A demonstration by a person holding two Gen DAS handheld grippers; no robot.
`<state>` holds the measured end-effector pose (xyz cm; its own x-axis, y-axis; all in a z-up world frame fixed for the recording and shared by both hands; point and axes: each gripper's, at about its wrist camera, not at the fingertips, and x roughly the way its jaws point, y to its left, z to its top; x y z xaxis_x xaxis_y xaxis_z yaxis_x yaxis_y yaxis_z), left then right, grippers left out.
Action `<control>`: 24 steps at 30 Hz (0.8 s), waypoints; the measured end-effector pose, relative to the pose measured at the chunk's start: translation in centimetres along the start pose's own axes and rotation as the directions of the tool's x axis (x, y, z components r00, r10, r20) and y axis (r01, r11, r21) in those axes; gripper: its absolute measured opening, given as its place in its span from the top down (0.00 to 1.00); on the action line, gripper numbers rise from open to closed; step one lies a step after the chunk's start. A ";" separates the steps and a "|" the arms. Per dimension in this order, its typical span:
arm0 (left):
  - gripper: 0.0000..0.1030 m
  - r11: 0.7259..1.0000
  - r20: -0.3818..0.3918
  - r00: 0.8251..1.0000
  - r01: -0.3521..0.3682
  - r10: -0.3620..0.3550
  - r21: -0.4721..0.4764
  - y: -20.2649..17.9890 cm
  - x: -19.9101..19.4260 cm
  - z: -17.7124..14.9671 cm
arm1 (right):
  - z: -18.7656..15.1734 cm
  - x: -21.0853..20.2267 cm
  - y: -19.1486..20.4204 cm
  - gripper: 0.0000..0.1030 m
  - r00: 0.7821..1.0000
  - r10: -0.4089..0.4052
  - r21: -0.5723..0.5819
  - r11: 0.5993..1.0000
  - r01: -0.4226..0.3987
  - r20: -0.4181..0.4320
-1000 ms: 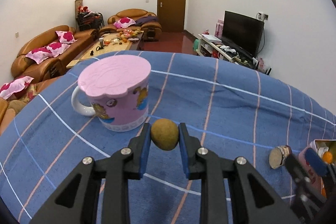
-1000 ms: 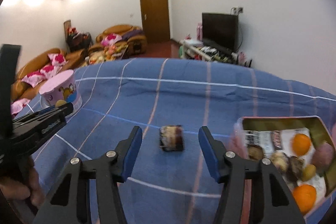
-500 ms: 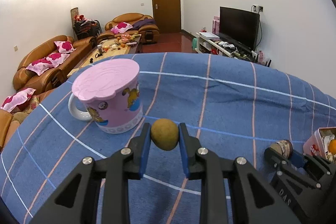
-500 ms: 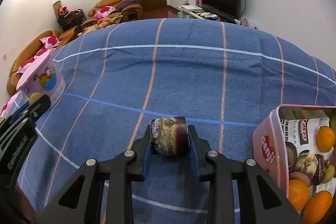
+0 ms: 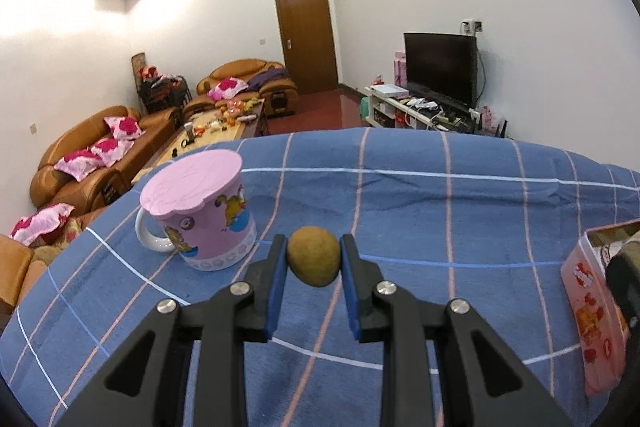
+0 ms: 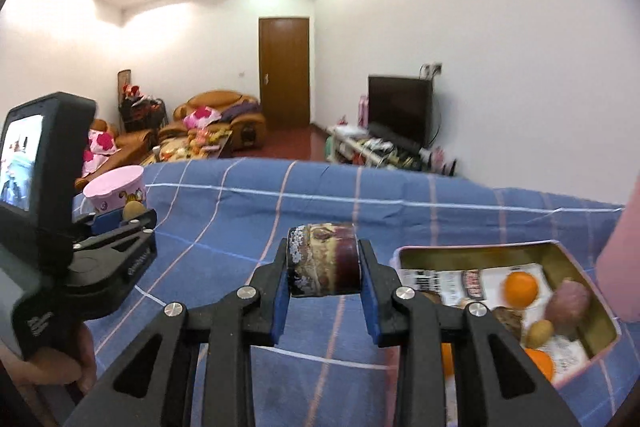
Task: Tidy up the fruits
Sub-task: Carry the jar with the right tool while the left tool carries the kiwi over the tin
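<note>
Holding a brown fruit (image 5: 313,261) tight in the left tool (image 5: 313,267), a purple chunk (image 6: 324,259) tight in the right tool (image 6: 325,269), beside the tin (image 6: 576,263).

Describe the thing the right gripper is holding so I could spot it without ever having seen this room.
Start at the blue checked cloth, then find the open pink tin of fruit on its right side. Just left of the tin, the right gripper is shut on a short dark cylinder. Unlike the smooth round oranges, it is flat-ended, with a mottled purple-brown side and a white-speckled face.
</note>
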<state>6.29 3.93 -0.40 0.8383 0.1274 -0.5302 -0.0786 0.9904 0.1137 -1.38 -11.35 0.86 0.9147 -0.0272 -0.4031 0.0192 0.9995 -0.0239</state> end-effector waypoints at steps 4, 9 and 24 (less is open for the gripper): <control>0.73 0.999 0.042 0.999 0.001 -0.002 0.043 -1.3 -1.1 -0.4 | -0.4 -1.8 0.2 0.68 0.999 -0.009 -0.040 0.999 0.010 0.037; 0.73 0.996 0.063 0.998 0.016 -0.021 0.087 -2.7 -1.9 -1.0 | -0.9 -3.2 -0.1 0.68 0.999 0.004 -0.051 0.999 -0.002 0.048; 0.73 0.996 0.086 0.993 0.078 -0.082 0.048 -4.1 -4.7 -1.9 | -1.8 -5.5 -2.3 0.68 0.999 0.032 -0.039 0.999 -0.031 0.028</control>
<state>1.60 -0.66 0.01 0.8853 0.0410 -0.4632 0.0128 0.9936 0.1124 -7.23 -13.50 1.46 0.9258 0.0052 -0.3779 -0.0247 0.9986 -0.0470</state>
